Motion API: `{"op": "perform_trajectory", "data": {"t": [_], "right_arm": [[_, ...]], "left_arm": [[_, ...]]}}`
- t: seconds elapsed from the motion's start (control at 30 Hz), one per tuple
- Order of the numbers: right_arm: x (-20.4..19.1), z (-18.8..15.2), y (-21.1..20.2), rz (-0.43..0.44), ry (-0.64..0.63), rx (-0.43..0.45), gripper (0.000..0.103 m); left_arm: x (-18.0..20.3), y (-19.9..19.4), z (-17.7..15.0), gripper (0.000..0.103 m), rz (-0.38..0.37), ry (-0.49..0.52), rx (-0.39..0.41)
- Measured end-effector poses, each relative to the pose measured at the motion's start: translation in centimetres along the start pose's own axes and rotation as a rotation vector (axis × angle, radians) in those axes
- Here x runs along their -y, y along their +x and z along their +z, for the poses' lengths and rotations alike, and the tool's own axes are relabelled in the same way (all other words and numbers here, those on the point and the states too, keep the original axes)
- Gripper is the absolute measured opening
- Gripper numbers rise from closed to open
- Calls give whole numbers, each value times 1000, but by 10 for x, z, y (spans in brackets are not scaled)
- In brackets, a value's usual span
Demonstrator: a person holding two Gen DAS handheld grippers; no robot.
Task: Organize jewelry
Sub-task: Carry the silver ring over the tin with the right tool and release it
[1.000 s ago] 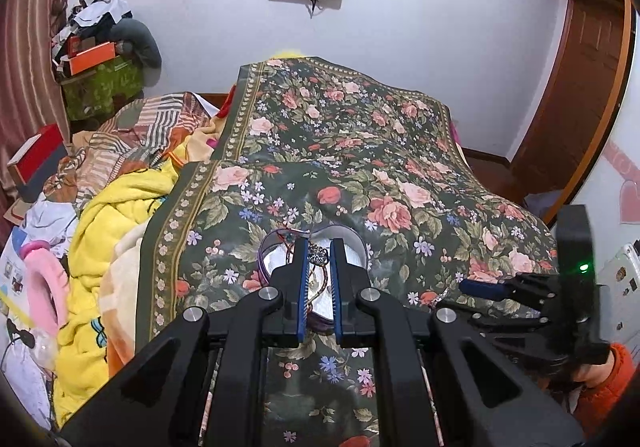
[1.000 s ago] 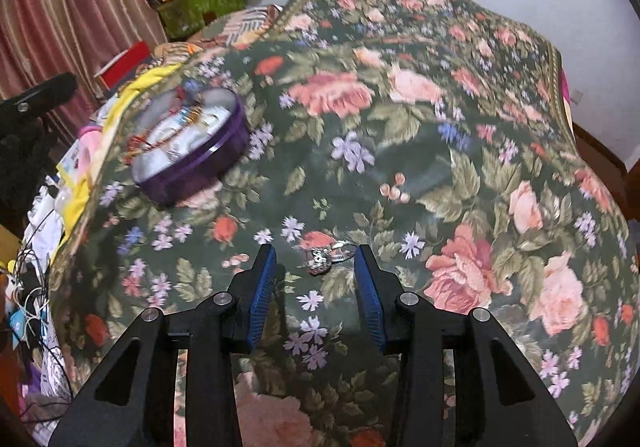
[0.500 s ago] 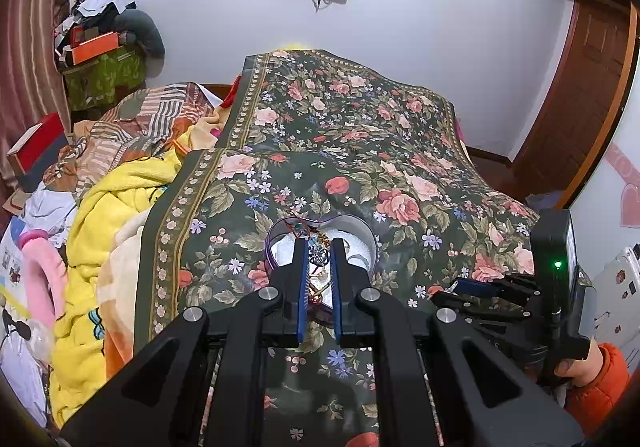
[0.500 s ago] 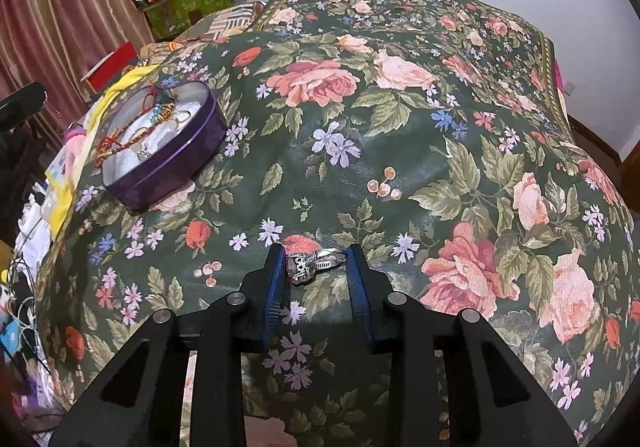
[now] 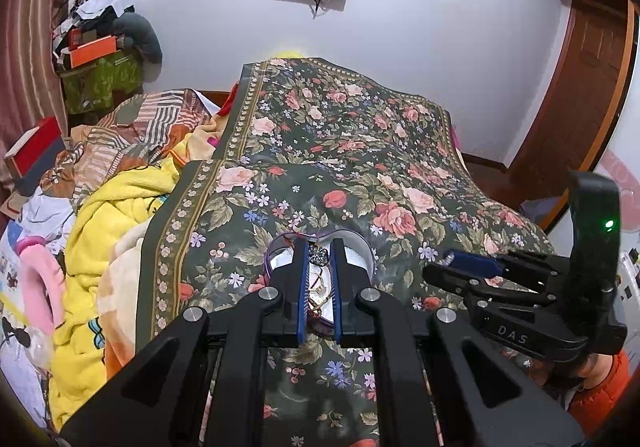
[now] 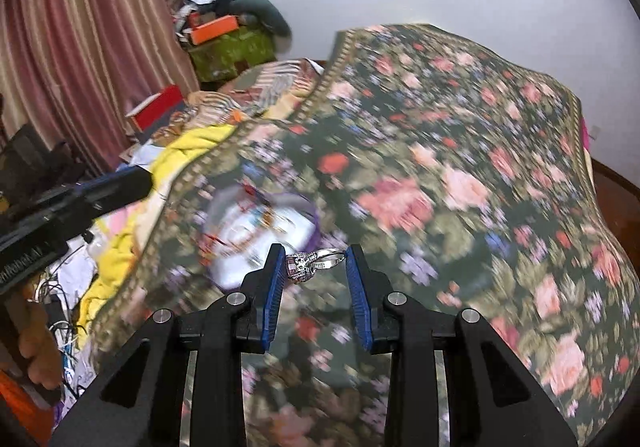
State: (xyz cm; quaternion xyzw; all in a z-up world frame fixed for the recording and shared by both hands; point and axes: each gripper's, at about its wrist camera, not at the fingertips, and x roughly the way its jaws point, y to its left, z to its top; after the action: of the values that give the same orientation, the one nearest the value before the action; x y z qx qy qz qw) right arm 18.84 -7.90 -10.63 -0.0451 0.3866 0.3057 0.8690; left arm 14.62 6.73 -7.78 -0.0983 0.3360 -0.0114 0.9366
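Observation:
A purple heart-shaped tin (image 5: 362, 251) with a white lining sits on the floral bedspread (image 5: 352, 151) and holds several bracelets and chains. My left gripper (image 5: 320, 257) hovers over the tin, shut on a small dark beaded piece (image 5: 319, 255) with a chain hanging below. My right gripper (image 6: 314, 261) is lifted off the bed and shut on a silver ring with a pinkish jewelled top (image 6: 310, 265). The tin (image 6: 260, 231) lies blurred just beyond and left of it. The right gripper also shows in the left wrist view (image 5: 452, 261).
Yellow blanket (image 5: 104, 231) and heaped clothes lie along the bed's left side. A pink item (image 5: 36, 283) sits at far left. Curtains (image 6: 80, 47), a green box with clutter (image 6: 232, 47) and a wooden door (image 5: 580, 87) ring the room.
My right gripper closed on the ring, lifted it off the bedspread and swung left toward the tin. My left gripper stayed shut over the tin.

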Motion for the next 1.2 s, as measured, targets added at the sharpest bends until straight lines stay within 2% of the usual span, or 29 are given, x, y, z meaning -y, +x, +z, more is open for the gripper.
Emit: {"op": "perform_trajectory", "data": {"t": [0.43, 0.7, 0.93, 1.2], "right_arm": [[-14, 12, 37, 39, -40, -34, 28], [-9, 12, 55, 58, -33, -65, 28], [-15, 10, 59, 66, -51, -80, 29], [-16, 11, 56, 71, -56, -93, 29]], "left_arm": [[-9, 18, 12, 8, -16, 16, -15], [-15, 47, 6, 8, -32, 6, -69], [-23, 64, -1, 8, -49, -16, -117], [-27, 64, -2, 9, -38, -27, -117]]}}
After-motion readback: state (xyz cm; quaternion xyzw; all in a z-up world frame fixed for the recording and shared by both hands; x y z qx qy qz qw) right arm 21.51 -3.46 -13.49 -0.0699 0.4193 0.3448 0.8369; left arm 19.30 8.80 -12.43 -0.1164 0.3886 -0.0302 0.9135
